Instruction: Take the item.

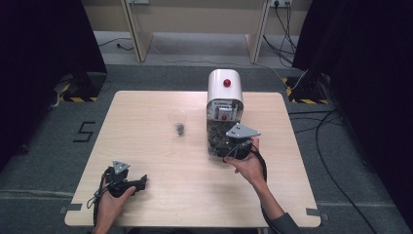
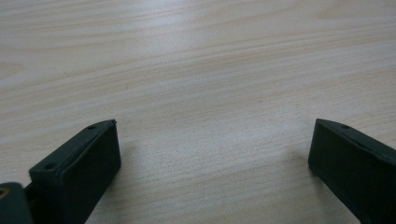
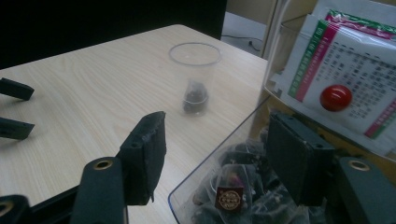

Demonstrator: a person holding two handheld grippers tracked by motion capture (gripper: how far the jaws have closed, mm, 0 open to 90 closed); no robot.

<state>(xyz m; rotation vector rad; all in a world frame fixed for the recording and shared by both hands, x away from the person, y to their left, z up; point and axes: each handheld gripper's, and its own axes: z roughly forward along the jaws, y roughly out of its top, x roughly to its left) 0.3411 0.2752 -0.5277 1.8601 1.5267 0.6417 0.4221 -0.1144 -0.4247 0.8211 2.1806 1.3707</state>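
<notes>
Right gripper [image 3: 212, 154] at the tea-bag bin, jaws open.

Tea bags [image 3: 229, 191] lie in the clear bin [image 1: 216, 141] just below and between the jaws; none gripped. Cup [image 1: 178, 121], one bag inside, stands left of the bin. Left gripper [image 1: 127, 184] rests open near the table's [image 1: 160, 161] front edge, well apart.

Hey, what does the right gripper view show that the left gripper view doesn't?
Right gripper view alone: the clear cup with a dark tea bag in it, the open tray of tea bags at the dispenser, its red knob, and the right gripper open over the tray's near corner. Left gripper view alone: the left gripper, open wide just above bare wood. Both show the light wooden table.
</notes>
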